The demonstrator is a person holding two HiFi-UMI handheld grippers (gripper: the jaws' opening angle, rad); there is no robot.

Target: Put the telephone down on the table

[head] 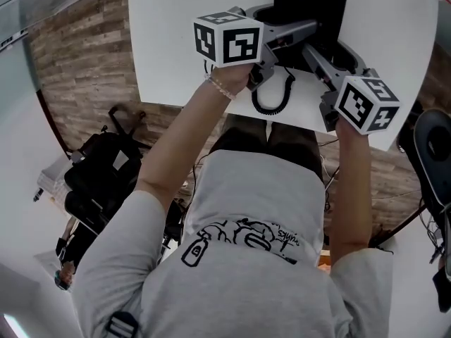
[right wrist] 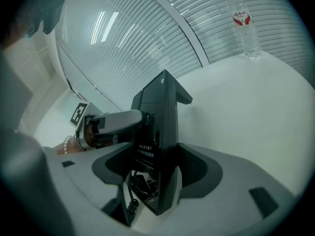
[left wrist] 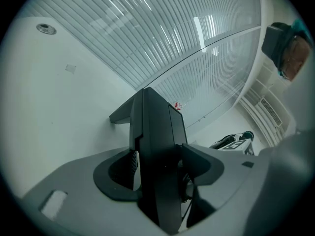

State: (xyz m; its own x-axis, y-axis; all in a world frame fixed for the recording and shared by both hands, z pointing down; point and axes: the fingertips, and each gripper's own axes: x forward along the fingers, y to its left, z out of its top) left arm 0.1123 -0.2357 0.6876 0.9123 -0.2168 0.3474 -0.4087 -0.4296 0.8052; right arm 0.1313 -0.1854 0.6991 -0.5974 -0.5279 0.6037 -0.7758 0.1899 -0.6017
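**Item: telephone** [head: 310,4]. Black desk set, held edge-up between two tools over the middle of the white bench [head: 176,55]. Whether its base touches the bench surface cannot be told. In the left gripper view [left wrist: 158,132] and the right gripper view [right wrist: 163,117] it stands as a narrow upright slab in the jaw gap. A printed label faces the right tool's side.

**Item: coiled cord** [head: 273,103]. Black. It hangs from the telephone's near side in a loop toward the near edge of the bench, and part of it shows low in the right gripper view [right wrist: 131,200].

**Item: left tool** [head: 296,34]. Its jaws are closed on the telephone's left end, with the body filling the gap [left wrist: 157,173]. The marker cube sits above the hand. A bead bracelet [head: 221,86] is on that wrist.

**Item: right tool** [head: 318,56]. It is clamped on the telephone's right end [right wrist: 157,173] and angled down toward the bench. The left tool is visible beyond the telephone in this tool's view.

**Item: water bottle** [right wrist: 244,26]. Clear with a red label, it stands upright near the far edge of the bench, well apart from the telephone.

**Surroundings:** wood-plank floor [head: 84,62], and a black bag [head: 99,171] on the floor off the bench's left edge.
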